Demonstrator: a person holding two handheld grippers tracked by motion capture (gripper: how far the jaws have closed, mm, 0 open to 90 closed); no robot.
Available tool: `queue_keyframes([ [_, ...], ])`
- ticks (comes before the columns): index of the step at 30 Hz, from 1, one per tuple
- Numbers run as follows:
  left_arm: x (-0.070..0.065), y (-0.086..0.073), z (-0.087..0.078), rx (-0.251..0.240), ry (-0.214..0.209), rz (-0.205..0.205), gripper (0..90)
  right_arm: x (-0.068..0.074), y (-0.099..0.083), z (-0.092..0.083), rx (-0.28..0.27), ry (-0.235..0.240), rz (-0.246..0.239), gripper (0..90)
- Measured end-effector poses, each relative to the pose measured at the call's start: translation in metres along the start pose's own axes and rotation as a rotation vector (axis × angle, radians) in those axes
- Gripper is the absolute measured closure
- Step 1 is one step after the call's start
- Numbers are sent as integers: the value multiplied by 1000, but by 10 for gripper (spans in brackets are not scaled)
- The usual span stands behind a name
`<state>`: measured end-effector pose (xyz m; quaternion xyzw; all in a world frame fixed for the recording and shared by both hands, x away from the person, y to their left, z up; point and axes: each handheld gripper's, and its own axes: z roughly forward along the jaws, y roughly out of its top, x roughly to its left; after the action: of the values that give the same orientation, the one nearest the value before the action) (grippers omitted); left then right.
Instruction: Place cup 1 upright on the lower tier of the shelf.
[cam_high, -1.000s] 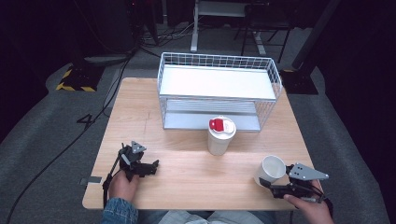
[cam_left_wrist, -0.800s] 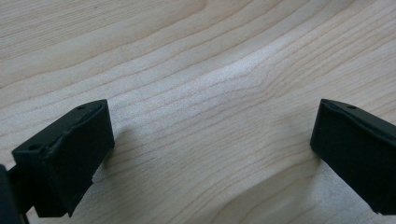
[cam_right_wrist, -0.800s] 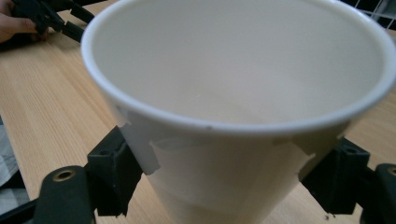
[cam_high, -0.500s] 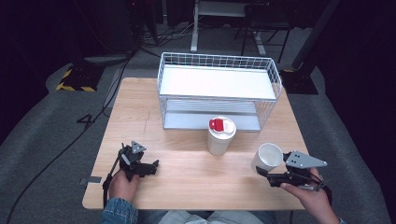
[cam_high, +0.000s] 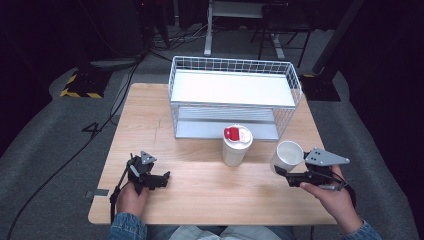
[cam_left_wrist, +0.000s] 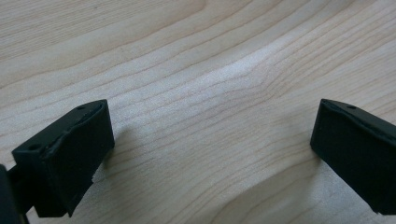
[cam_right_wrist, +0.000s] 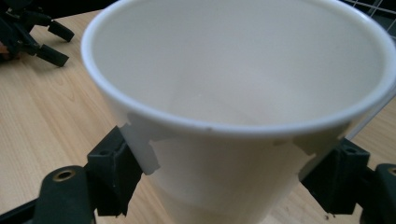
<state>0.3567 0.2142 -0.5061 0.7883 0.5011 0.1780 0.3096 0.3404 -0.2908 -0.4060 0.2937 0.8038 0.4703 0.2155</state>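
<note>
- A white cup (cam_high: 287, 155) is clamped by its sides between the jaws of the right gripper (cam_high: 283, 174), at the lower right of the high view, just right of a lidded container (cam_high: 236, 145).
- The left gripper (cam_high: 161, 180) is held wide open with nothing between its jaws, low over the table (cam_high: 210, 185) at the lower left.
</note>
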Motion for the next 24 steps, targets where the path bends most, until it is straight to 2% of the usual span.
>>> queue_keyframes([
  [5, 0, 0, 0, 0, 0, 0, 0, -9, 7, 8, -4, -5, 3, 225],
  [9, 0, 0, 0, 0, 0, 0, 0, -18, 11, 18, -6, 3, 24, 225],
  [14, 0, 0, 0, 0, 0, 0, 0, -31, 18, 32, 2, -19, 21, 225],
  [24, 0, 0, 0, 0, 0, 0, 0, -43, 28, 58, 7, -47, 29, 225],
])
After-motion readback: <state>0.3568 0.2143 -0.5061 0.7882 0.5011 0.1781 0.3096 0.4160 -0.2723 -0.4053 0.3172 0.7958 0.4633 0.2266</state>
